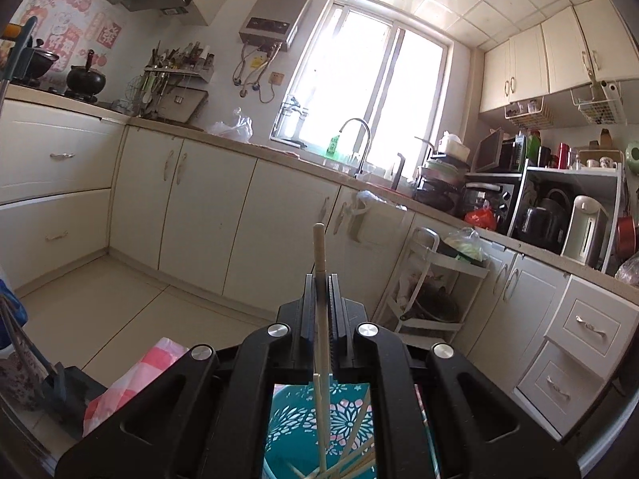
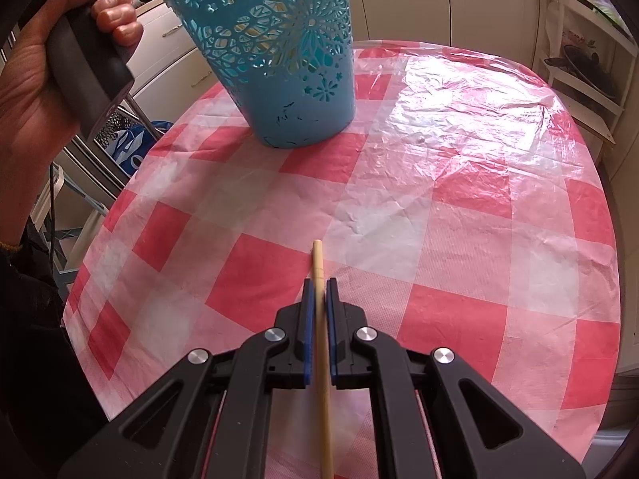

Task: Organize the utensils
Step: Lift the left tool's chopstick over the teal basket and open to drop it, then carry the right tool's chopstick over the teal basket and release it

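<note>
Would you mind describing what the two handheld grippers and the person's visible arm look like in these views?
Both the left gripper and the right gripper are matte black plastic, with angular linkage arms joined by round silver bolts. The right one's fingers carry blue pads. The left hand wraps a dark grey handle; a thin yellowish band sits at the wrist, above a black sleeve.
</note>
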{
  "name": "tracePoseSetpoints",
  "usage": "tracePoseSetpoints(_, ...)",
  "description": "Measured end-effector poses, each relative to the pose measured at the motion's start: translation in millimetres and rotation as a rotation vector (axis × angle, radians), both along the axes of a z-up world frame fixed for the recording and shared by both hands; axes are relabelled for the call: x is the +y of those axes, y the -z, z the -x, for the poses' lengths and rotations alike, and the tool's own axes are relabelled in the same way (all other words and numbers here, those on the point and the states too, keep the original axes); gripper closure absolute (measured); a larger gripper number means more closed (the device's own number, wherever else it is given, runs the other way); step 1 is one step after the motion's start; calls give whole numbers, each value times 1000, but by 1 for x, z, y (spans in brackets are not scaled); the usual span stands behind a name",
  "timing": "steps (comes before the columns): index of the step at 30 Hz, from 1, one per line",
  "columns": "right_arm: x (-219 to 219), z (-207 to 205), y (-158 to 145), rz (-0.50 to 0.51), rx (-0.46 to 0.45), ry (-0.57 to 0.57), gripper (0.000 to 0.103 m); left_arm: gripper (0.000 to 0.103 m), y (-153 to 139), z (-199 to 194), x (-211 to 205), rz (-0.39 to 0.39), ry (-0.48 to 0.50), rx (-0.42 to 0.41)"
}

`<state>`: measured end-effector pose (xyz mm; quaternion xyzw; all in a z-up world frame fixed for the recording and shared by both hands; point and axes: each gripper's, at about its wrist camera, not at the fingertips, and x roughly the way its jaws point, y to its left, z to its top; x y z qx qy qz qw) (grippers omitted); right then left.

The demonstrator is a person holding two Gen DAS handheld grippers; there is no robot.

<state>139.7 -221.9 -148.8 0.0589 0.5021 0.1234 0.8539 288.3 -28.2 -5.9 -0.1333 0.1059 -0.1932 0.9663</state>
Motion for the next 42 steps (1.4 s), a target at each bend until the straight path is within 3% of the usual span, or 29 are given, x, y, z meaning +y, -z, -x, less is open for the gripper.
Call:
tracePoseSetpoints(3, 0, 0, 0, 1, 1, 0, 97, 83, 5, 0, -2, -29, 18, 50)
tracePoseSetpoints(5, 0, -1, 0, 3, 2, -2, 96, 62, 8, 6, 1, -34, 10, 71)
tracePoseSetpoints(10, 1, 0, -1, 10, 2, -5, 96, 44, 8, 31, 11, -63, 4, 95)
tracePoseSetpoints(14, 9, 1, -2, 72, -14, -33, 96, 30, 11, 62, 24, -92, -24, 112)
tracePoseSetpoints(18, 8, 3, -2, 74, -19, -27, 96, 24, 20, 88, 35, -118, -61, 152)
tracePoseSetpoints(21, -2, 4, -2, 3, -16, 1, 97, 22, 26, 91, 38, -126, -67, 187)
tracePoseSetpoints(24, -14, 5, -9, -132, -27, 23, 97, 22, 29, 90, 35, -160, -71, 204)
tracePoseSetpoints(34, -18, 1, -14, -212, -42, 44, 97, 12, 32, 81, 28, -226, -71, 242)
tracePoseSetpoints(42, -29, 0, -29, -420, -93, 47, 97, 8, 35, 79, 32, -258, -79, 265)
